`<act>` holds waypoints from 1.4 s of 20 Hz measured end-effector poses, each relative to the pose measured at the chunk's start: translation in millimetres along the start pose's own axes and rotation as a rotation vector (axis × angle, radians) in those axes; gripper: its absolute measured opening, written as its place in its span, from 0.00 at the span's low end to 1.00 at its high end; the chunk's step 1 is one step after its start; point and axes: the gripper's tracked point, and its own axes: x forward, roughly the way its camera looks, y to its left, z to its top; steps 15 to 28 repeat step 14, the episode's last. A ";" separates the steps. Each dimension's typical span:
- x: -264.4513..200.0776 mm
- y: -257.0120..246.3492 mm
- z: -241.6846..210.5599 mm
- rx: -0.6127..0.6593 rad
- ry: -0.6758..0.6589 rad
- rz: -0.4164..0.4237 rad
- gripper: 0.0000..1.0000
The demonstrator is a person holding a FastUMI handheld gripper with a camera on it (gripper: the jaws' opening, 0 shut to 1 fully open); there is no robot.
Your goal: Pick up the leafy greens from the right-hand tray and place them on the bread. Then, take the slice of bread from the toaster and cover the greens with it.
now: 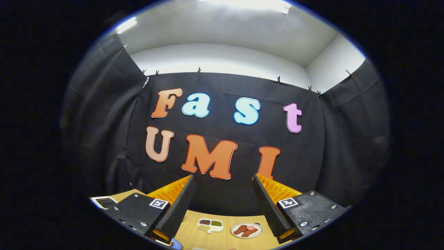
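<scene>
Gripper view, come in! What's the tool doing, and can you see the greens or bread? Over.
Tool open, fingers apart, holding nothing, raised toward the booth wall. Greens, bread not made out. Below between the fingers: small white divided dish, round white plate of reddish meat on light wooden table.

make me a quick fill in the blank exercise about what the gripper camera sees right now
1. The fingers of the hand-held gripper are ____, with nothing between them.
2. The table under the gripper is made of light ____.
3. The round plate holds pieces of ____.
4. The divided condiment dish lies on the table beside the ____.

Missing words: open; wood; meat; plate
</scene>
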 end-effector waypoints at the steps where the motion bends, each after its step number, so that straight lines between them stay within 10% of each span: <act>1: -0.3 -1.7 -0.5 -0.002 0.005 -0.006 0.99; 28: -9.2 -33.1 4.8 0.012 0.015 -0.090 0.99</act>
